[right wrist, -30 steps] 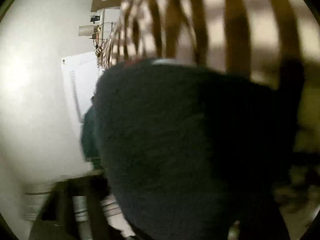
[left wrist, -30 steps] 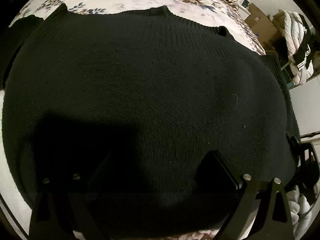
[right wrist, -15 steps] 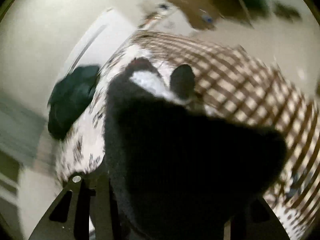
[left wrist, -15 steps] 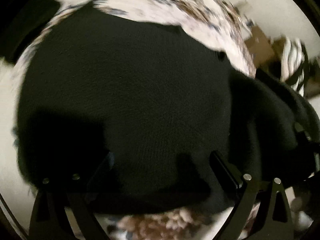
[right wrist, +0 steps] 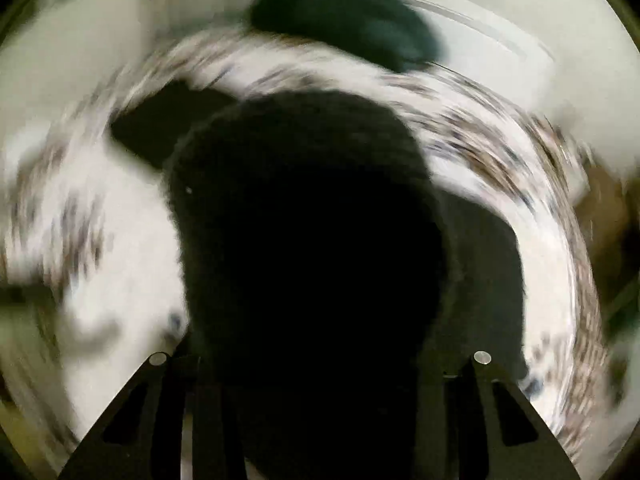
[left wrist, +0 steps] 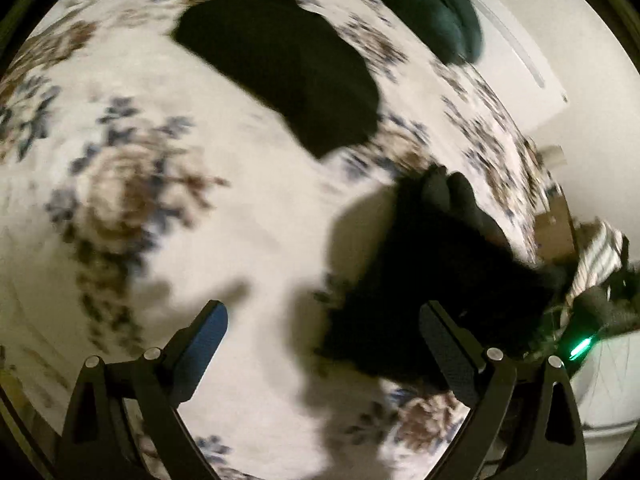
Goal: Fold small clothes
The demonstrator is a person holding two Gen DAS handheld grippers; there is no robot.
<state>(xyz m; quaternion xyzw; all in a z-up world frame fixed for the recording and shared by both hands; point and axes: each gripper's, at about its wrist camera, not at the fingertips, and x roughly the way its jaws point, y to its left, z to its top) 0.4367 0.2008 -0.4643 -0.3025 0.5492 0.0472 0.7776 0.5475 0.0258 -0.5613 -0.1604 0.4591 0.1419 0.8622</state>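
1. The floral bedspread (left wrist: 168, 240) now fills most of the left wrist view, where a second ago the black knit sweater lay flat across nearly the whole frame
2. That black sweater (right wrist: 312, 264) hangs bunched and lifted off the bed, filling the right camera; in the left view it sits at about four o'clock (left wrist: 440, 272)
3. A folded black garment (left wrist: 288, 80) lies flat at twelve o'clock, apparently one piece done; the dark green heap (left wrist: 436, 4) at one o'clock looks unfolded, so work remains
4. The right gripper (right wrist: 320, 420) seems clamped on the sweater, its tips buried in knit
5. The left gripper (left wrist: 324, 344) has fingers spread wide, holding nothing, clear of the cloth it hovered over earlier
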